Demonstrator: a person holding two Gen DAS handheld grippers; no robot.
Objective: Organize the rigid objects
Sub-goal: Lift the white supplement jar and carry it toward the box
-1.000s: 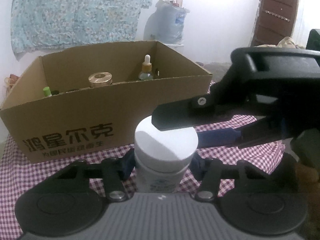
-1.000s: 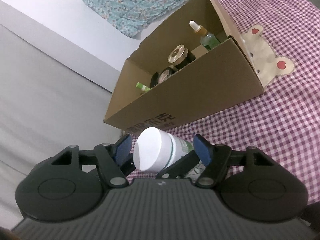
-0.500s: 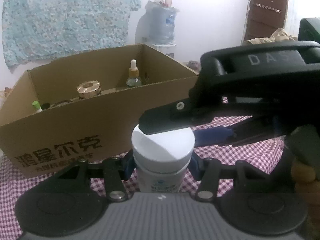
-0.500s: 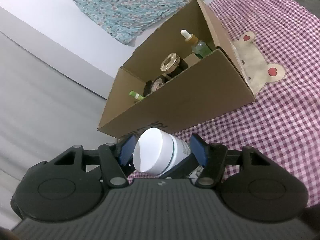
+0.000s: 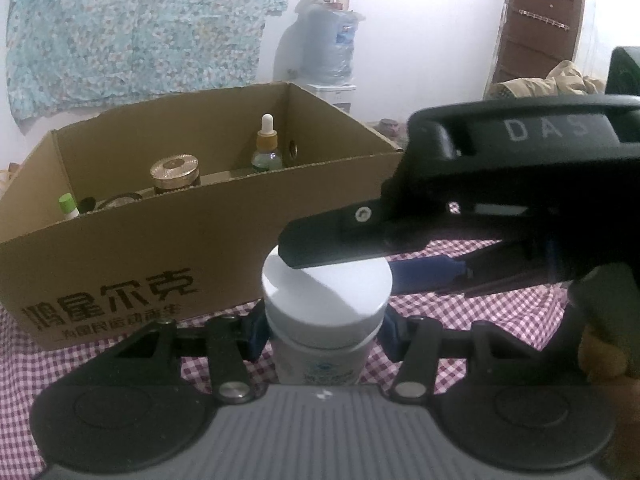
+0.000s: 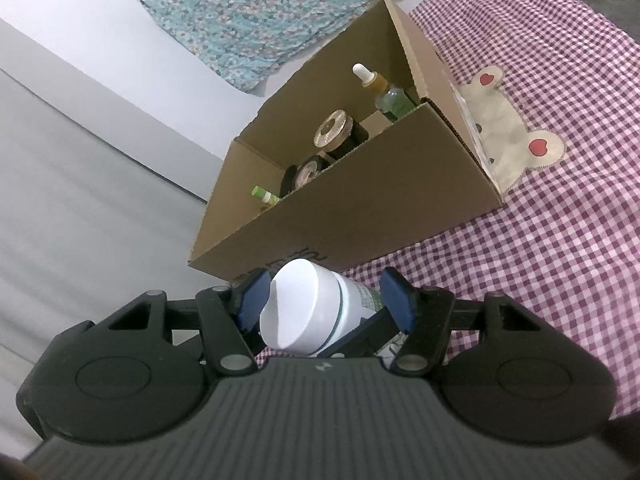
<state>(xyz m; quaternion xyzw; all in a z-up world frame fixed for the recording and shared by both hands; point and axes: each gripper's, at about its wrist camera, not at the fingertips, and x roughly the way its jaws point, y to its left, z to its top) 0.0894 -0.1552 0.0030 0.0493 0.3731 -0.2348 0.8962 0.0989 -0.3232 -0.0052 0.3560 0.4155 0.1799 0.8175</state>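
Note:
A white-capped bottle (image 5: 326, 312) stands between the blue pads of my left gripper (image 5: 322, 330), which is shut on its body. My right gripper (image 6: 324, 300) comes in from the right, its fingers straddling the bottle's white cap (image 6: 298, 308) with gaps on both sides, so it is open. In the left wrist view one black right finger (image 5: 340, 236) lies over the cap. Behind stands an open cardboard box (image 5: 168, 248) holding a dropper bottle (image 5: 266, 148), a gold-lidded jar (image 5: 175, 172) and a green-capped tube (image 5: 68, 206).
The box (image 6: 360, 208) sits on a purple checked cloth (image 6: 560, 220) with a bear patch (image 6: 508, 136). A floral cloth (image 5: 140, 28) hangs on the wall behind; a water jug (image 5: 328, 40) and a brown door (image 5: 540, 20) stand further back.
Both grippers and the bottle have drifted slightly with respect to the box. The right fingers have spread a little wider around the cap. The left grip is unchanged.

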